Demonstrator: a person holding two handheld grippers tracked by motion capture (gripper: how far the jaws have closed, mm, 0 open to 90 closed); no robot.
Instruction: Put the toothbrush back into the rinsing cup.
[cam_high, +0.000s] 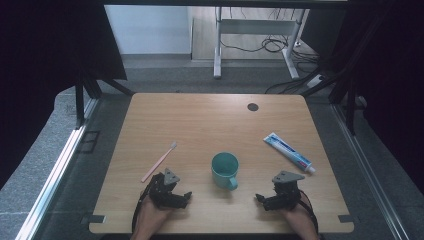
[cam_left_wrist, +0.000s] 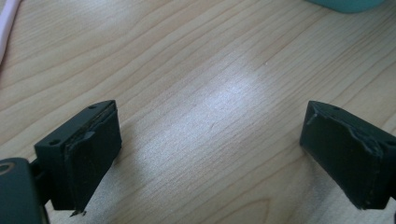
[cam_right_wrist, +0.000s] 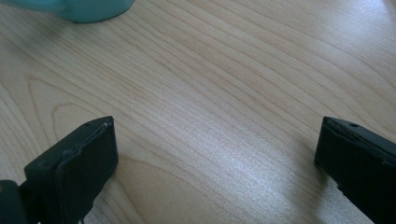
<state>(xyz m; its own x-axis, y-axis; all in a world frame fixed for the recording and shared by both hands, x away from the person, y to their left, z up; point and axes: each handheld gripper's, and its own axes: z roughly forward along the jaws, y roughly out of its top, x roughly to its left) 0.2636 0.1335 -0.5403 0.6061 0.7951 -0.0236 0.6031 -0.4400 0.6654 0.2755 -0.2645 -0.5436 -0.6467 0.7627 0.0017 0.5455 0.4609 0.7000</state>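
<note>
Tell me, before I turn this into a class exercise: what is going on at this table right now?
A person sits at a wooden table with a two-jaw gripper in each hand. The left gripper and the right gripper both rest near the front edge, jaws wide open and holding nothing. Between them stands a teal mug, upright. A pink toothbrush lies beyond the left gripper, and a toothpaste tube lies beyond the right one. Nothing has been picked up yet.
</note>
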